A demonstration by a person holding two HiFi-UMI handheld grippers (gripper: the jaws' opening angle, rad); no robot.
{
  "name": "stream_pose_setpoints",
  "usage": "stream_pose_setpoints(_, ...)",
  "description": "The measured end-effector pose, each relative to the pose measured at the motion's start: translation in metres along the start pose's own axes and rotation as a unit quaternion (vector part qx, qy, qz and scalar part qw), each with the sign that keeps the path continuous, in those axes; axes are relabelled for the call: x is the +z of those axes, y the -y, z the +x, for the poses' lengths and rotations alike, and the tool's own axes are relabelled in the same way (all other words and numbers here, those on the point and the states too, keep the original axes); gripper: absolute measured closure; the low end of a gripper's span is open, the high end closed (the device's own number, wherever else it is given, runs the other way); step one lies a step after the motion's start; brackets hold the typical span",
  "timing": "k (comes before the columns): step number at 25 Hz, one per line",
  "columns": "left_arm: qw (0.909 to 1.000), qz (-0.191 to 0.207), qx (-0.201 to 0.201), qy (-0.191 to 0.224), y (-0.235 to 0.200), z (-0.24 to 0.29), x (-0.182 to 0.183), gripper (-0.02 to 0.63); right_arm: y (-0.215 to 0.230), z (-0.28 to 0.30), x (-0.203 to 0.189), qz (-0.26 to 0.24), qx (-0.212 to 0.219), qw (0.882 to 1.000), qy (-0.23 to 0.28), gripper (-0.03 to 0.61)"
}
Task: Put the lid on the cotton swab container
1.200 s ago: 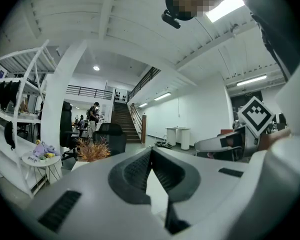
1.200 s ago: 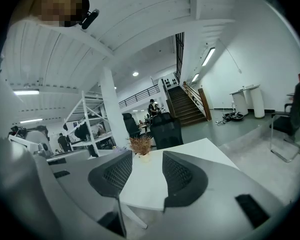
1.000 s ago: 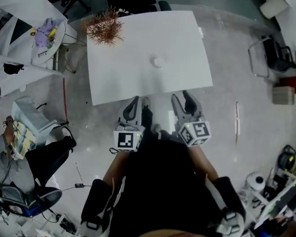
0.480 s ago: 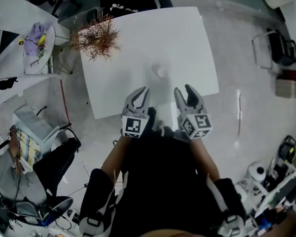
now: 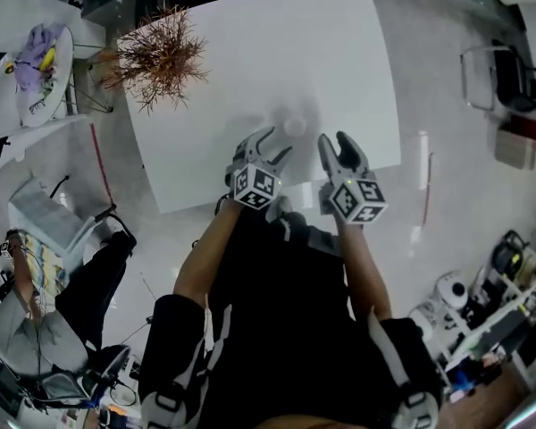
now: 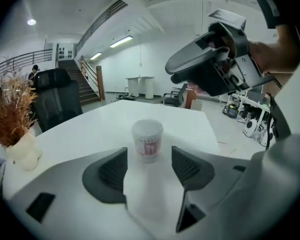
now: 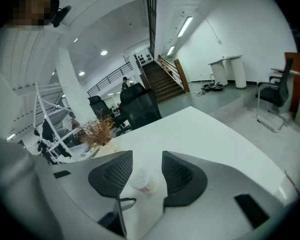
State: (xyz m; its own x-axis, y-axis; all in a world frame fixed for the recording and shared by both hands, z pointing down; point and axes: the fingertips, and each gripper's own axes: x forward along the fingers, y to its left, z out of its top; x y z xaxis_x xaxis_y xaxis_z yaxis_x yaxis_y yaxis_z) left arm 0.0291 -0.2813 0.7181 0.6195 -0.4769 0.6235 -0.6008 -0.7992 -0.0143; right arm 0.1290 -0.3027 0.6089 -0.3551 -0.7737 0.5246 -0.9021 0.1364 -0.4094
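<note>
A small white cotton swab container with a red label stands upright near the middle of the white table. The left gripper view shows the container just beyond the pads. My left gripper hovers just short of it on the left, jaws opening, nothing between them. My right gripper is open and empty, to the right of the container. The right gripper hangs above in the left gripper view. I see no separate lid.
A dried brown plant in a pale vase stands at the table's far left corner. Beyond the table are a black chair, shelving, a second table with small things, and a metal chair.
Both grippers have moved forward from the table's near edge to over the table, close to the container. The left jaws, together a second ago, now stand apart.
</note>
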Motion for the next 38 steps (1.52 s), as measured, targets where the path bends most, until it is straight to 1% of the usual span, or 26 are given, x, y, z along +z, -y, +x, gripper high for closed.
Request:
stream_pose_setpoints(5, 0.9995, 0.022, -0.01, -0.019, -0.002, 0.026, -0.006, 0.354, 0.022, 0.019, -0.021, 0.038, -0.01, 0.999, -0.033, 0.4)
stream_pose_setpoints(8, 0.9989, 0.038, -0.012, -0.024, -0.002, 0.037, -0.008, 0.354, 0.03, 0.028, -0.031, 0.062, -0.007, 0.997, -0.049, 0.4)
stream_pose_setpoints(13, 0.9985, 0.05, -0.004, -0.021, -0.008, 0.047, -0.004, 0.355, 0.039, 0.042, -0.048, 0.103, 0.007, 0.992, -0.073, 0.4)
stream_pose_setpoints(15, 0.9981, 0.058, -0.01, -0.019, -0.007, 0.051, -0.002, 0.356, 0.04, 0.047, -0.05, 0.115, 0.014, 0.99, -0.078, 0.4)
stream_pose_setpoints(18, 0.9975, 0.066, -0.017, -0.014, -0.005, 0.054, 0.0, 0.367, 0.044, 0.052, -0.057, 0.127, 0.013, 0.988, -0.086, 0.4)
stream_pose_setpoints(21, 0.9973, 0.069, -0.024, -0.011, -0.005, 0.055, -0.001, 0.375, 0.048, 0.056, -0.06, 0.136, 0.014, 0.987, -0.085, 0.4)
stream_pose_setpoints(23, 0.997, 0.07, -0.033, -0.011, -0.004, 0.055, -0.002, 0.377, 0.049, 0.06, -0.064, 0.151, 0.023, 0.984, -0.087, 0.405)
stream_pose_setpoints(26, 0.9963, 0.072, -0.045, -0.012, -0.004, 0.055, -0.003, 0.38, 0.047, 0.062, -0.069, 0.179, 0.041, 0.979, -0.092, 0.44)
stream_pose_setpoints(27, 0.9961, 0.073, -0.049, -0.012, -0.003, 0.055, -0.003, 0.38, 0.046, 0.062, -0.069, 0.181, 0.044, 0.978, -0.091, 0.465)
stream_pose_setpoints(29, 0.9959, 0.073, -0.052, -0.011, -0.003, 0.055, -0.002, 0.381, 0.045, 0.058, -0.064, 0.172, 0.047, 0.98, -0.086, 0.486)
stream_pose_setpoints(31, 0.9958, 0.073, -0.053, -0.011, -0.003, 0.056, -0.002, 0.381, 0.043, 0.053, -0.051, 0.142, 0.052, 0.985, -0.08, 0.507)
stream_pose_setpoints(33, 0.9956, 0.075, -0.055, -0.011, -0.003, 0.056, -0.003, 0.382, 0.039, 0.046, -0.042, 0.121, 0.062, 0.988, -0.073, 0.52)
stream_pose_setpoints(36, 0.9952, 0.078, -0.058, -0.01, -0.003, 0.056, -0.004, 0.382, 0.026, 0.04, -0.038, 0.118, 0.09, 0.987, -0.064, 0.522)
stream_pose_setpoints(38, 0.9951, 0.079, -0.058, -0.01, -0.003, 0.056, -0.004, 0.382, 0.019, 0.038, -0.037, 0.105, 0.104, 0.987, -0.064, 0.521)
